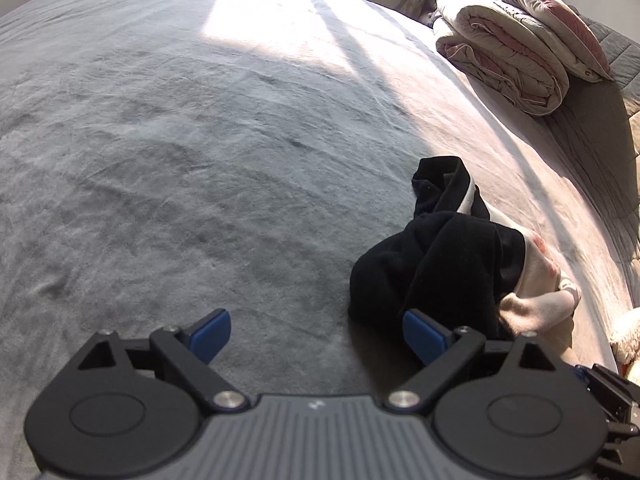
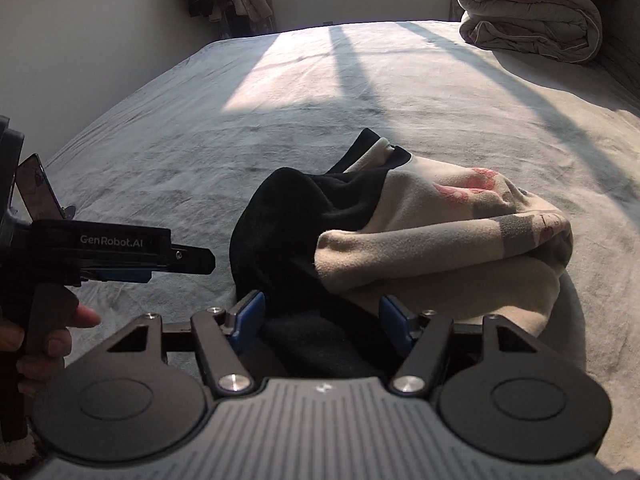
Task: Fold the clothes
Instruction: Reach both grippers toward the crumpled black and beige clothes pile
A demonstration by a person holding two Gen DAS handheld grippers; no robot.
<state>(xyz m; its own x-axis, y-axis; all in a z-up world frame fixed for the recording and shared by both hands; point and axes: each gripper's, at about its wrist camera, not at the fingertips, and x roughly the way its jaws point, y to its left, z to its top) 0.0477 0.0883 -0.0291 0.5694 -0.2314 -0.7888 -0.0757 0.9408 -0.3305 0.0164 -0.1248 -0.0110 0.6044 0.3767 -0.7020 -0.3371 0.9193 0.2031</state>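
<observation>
A crumpled garment [image 2: 400,236], black on one side and cream with pink print on the other, lies bunched on the grey bed [image 2: 280,92]. Its near black edge sits directly ahead of the right hand-held gripper [image 2: 322,318], whose blue-padded fingers [image 2: 250,316] stand wide apart on either side of the cloth. The left hand-held gripper [image 1: 316,334] hovers over bare bedding, fingers likewise spread, with the garment just beyond its right finger. Far ahead and to the right, a folded quilt [image 2: 532,20] rests on the bed. Sunlight stripes the bedding beyond.
</observation>
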